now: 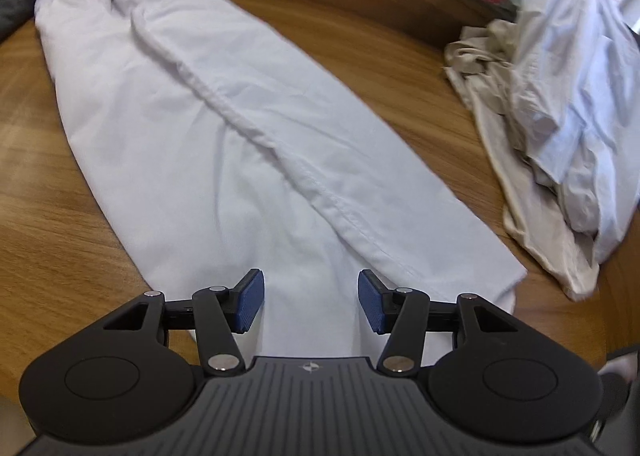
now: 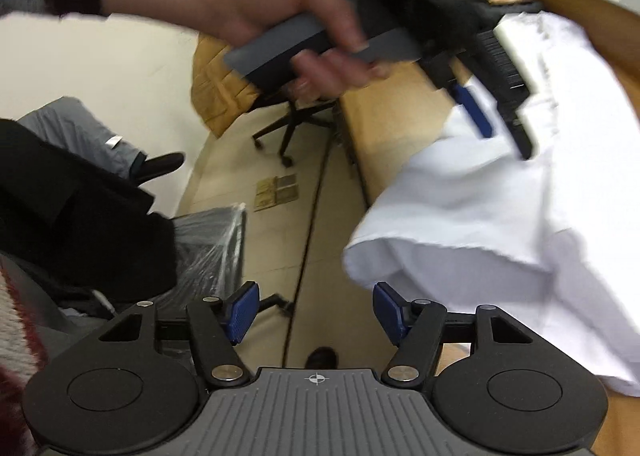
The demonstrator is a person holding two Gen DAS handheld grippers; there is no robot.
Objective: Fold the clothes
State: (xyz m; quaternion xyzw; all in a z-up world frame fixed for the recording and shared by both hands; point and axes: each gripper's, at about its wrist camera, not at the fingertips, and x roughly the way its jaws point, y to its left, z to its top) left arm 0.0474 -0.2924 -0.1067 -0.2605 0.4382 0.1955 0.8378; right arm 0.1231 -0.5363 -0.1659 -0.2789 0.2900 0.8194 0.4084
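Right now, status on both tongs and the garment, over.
Left tongs open above white garment, nothing gripped. Right tongs open, empty, off the table edge. Crumpled clothes pile beside it, not blocking.

Black gripper (image 1: pixel 311 302), ribbed blue pads (image 1: pixel 251 300).

A long white cotton garment (image 1: pixel 224 128) lies flat and stretched out on the wooden surface, running away from the left gripper (image 1: pixel 311 302), its near end directly below and between the open blue pads. 1 raised hemmed seam runs diagonally along its length. In the right wrist view the same garment's end (image 2: pixel 460 216) hangs over the table edge, just ahead and right of the right gripper (image 2: pixel 316 310). A crumpled heap of white and beige clothes (image 1: pixel 560 104) sits far right of the left gripper.
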